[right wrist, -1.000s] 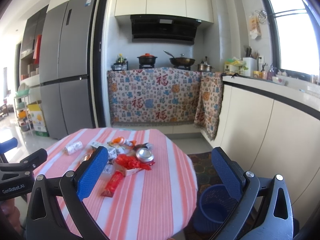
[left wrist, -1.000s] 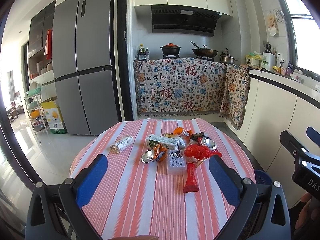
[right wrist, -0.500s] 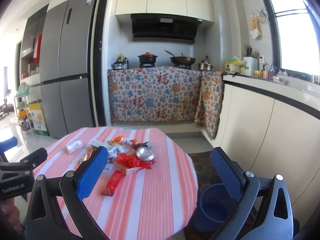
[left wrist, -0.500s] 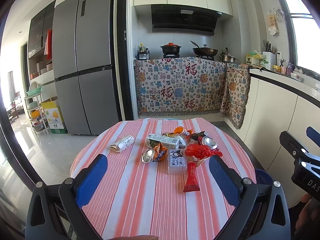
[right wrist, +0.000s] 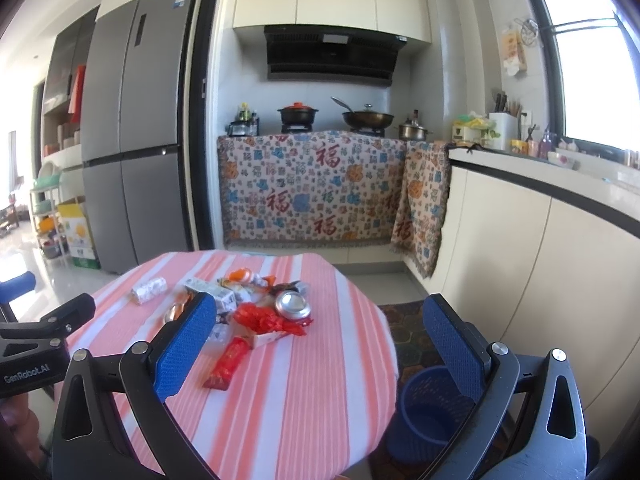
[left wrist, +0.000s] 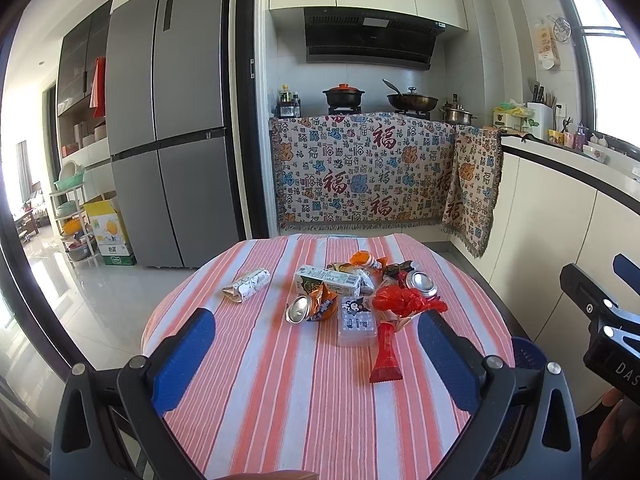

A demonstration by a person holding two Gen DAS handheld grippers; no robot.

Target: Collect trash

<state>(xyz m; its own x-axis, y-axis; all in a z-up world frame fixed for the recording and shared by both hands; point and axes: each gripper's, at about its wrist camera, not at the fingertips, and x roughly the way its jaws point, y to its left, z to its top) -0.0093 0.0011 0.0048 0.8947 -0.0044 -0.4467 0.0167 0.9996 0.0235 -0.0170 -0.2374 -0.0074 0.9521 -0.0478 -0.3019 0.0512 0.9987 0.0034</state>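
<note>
A heap of trash lies in the middle of the round table with a red-and-white striped cloth (left wrist: 280,392): a red wrapper (left wrist: 385,352), a red plastic bag (left wrist: 404,300), a crushed can (left wrist: 422,282), a second can (left wrist: 298,309), a green-white carton (left wrist: 326,280), a clear plastic tray (left wrist: 356,320). A rolled wrapper (left wrist: 247,285) lies apart at the left. My left gripper (left wrist: 316,352) is open over the near table edge. My right gripper (right wrist: 320,344) is open at the table's right side, above a blue waste basket (right wrist: 424,408) on the floor.
A grey fridge (left wrist: 172,120) stands at the back left. A stove counter draped with patterned cloth (left wrist: 360,172) is behind the table. White cabinets (right wrist: 560,264) run along the right. A shelf rack and boxes (left wrist: 100,228) stand on the left floor.
The left view has barely shifted. The right gripper has drifted slightly, with the table sliding a little in its view. Both grippers stay open.
</note>
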